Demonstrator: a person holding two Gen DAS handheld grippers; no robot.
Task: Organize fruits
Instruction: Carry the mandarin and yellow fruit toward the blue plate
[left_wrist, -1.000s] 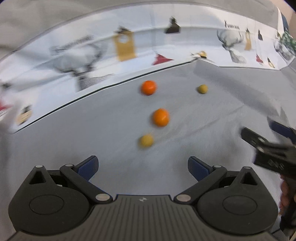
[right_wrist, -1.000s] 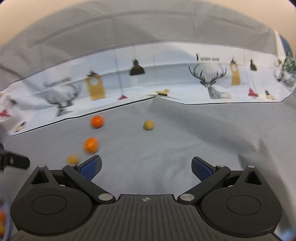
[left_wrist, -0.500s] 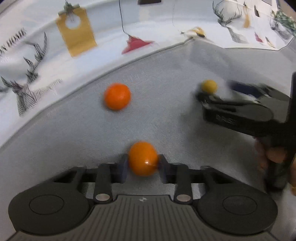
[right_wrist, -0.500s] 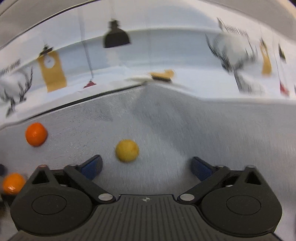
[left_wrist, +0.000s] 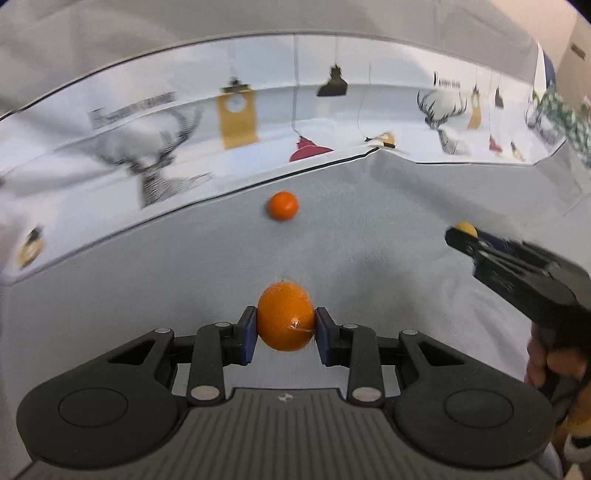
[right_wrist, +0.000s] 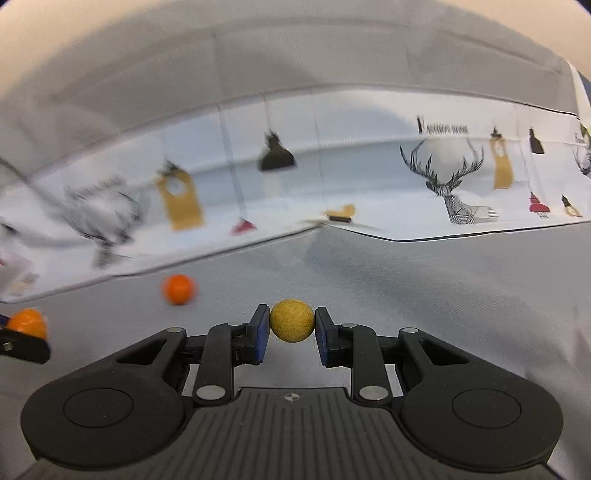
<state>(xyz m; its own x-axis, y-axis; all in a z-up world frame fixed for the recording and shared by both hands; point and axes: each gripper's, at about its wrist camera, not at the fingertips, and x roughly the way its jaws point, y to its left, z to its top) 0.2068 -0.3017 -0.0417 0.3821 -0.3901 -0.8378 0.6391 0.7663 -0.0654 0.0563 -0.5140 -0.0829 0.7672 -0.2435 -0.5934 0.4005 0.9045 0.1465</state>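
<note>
My left gripper (left_wrist: 284, 334) is shut on an orange fruit (left_wrist: 285, 320), its blue pads pressing both sides. A second orange fruit (left_wrist: 283, 205) lies on the grey cloth (left_wrist: 184, 277) farther back, near the printed cloth. In the right wrist view my right gripper (right_wrist: 291, 330) is shut on a small yellow round fruit (right_wrist: 292, 319). That same gripper shows at the right of the left wrist view, the yellow fruit (left_wrist: 466, 229) at its tip. The loose orange fruit (right_wrist: 178, 289) lies to the left, and the held orange one (right_wrist: 27, 323) shows at the left edge.
A white cloth printed with deer and lamps (left_wrist: 258, 122) rises along the back of the grey surface. A hand (left_wrist: 546, 365) grips the right tool's handle at the lower right of the left wrist view. Grey cloth spreads to the right (right_wrist: 461, 295).
Both grippers went from wide open to shut: the left closed on an orange fruit, the right on the yellow fruit. Both views have since pulled back from the cloth.
</note>
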